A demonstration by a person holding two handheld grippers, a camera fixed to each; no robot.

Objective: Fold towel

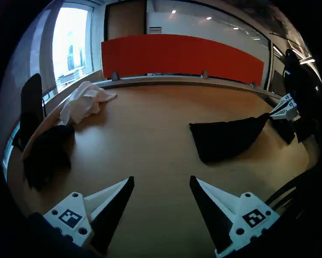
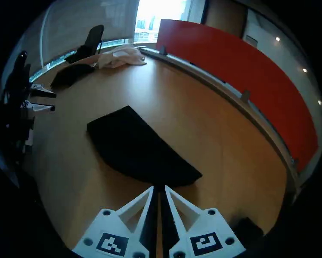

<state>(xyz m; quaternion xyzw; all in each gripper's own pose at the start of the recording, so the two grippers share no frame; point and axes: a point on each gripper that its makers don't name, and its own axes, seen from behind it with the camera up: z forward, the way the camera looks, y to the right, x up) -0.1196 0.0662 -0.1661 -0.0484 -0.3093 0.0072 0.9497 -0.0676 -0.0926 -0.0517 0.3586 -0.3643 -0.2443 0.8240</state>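
Note:
A black towel (image 1: 225, 137) lies folded on the wooden table (image 1: 148, 124), to the right of its middle. Its far right corner is drawn up to my right gripper (image 1: 276, 112), which a person in dark clothes holds at the table's right edge. In the right gripper view the towel (image 2: 135, 148) spreads out ahead, and my right gripper (image 2: 160, 187) is shut on its near tip. My left gripper (image 1: 161, 178) hovers open over bare wood, well short of the towel, with nothing between its fingers. From the right gripper view, the left gripper (image 2: 53, 99) is seen at the far left edge.
A crumpled white towel (image 1: 85, 101) lies at the back left of the table, with a dark cloth (image 1: 49, 150) heaped at the left edge. A red partition (image 1: 182, 53) runs along the far side. A dark chair (image 1: 32, 107) stands by the window.

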